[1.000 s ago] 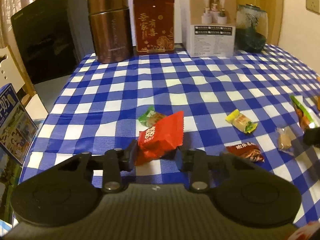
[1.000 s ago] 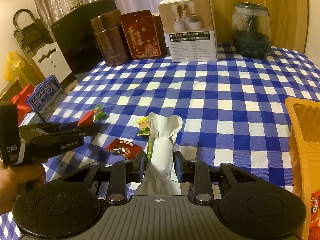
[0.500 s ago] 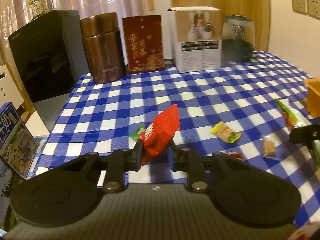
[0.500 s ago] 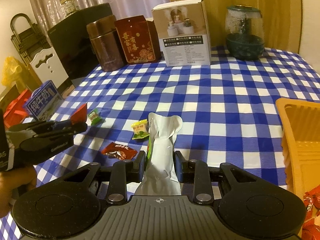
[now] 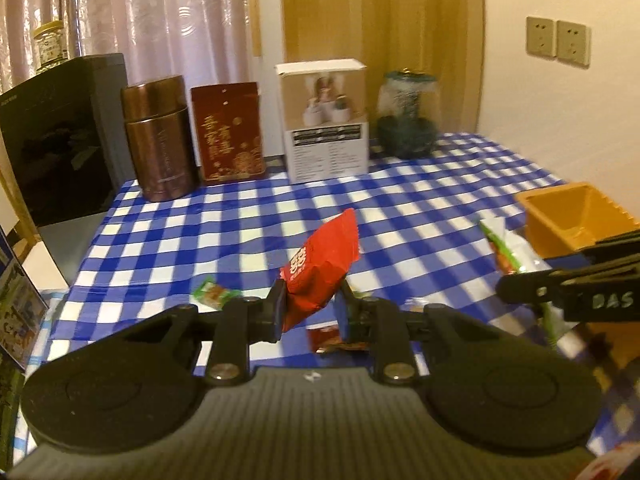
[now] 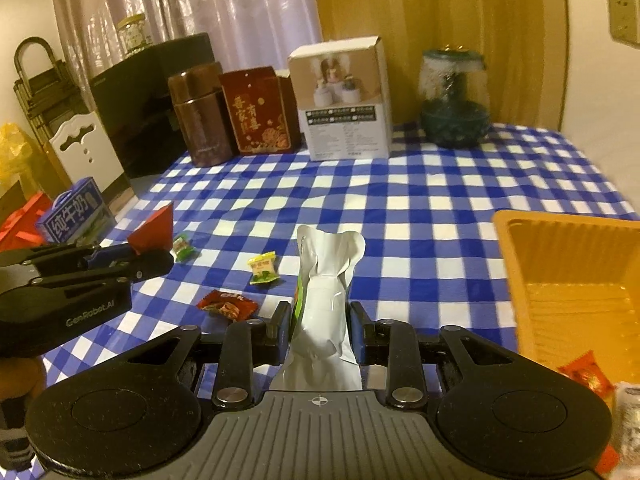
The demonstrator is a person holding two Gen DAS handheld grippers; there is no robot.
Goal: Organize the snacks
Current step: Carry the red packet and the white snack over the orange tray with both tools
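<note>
The left gripper point(image 5: 310, 312) has its jaws clamped on a crinkled red foil snack packet point(image 5: 322, 268), which sticks up from between the pads towards 1 o'clock above the blue-and-white checked tablecloth point(image 5: 240, 216). The right gripper point(image 6: 320, 334) has its jaws pressed on a tall white-backed snack pouch point(image 6: 326, 300) standing upright at 12 o'clock between them. The orange plastic tray point(image 6: 568, 264) sits at 3 o'clock.

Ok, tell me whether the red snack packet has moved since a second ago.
Yes. The red snack packet, gripped by the left gripper, has lifted off the checked tablecloth toward the orange tray.
</note>
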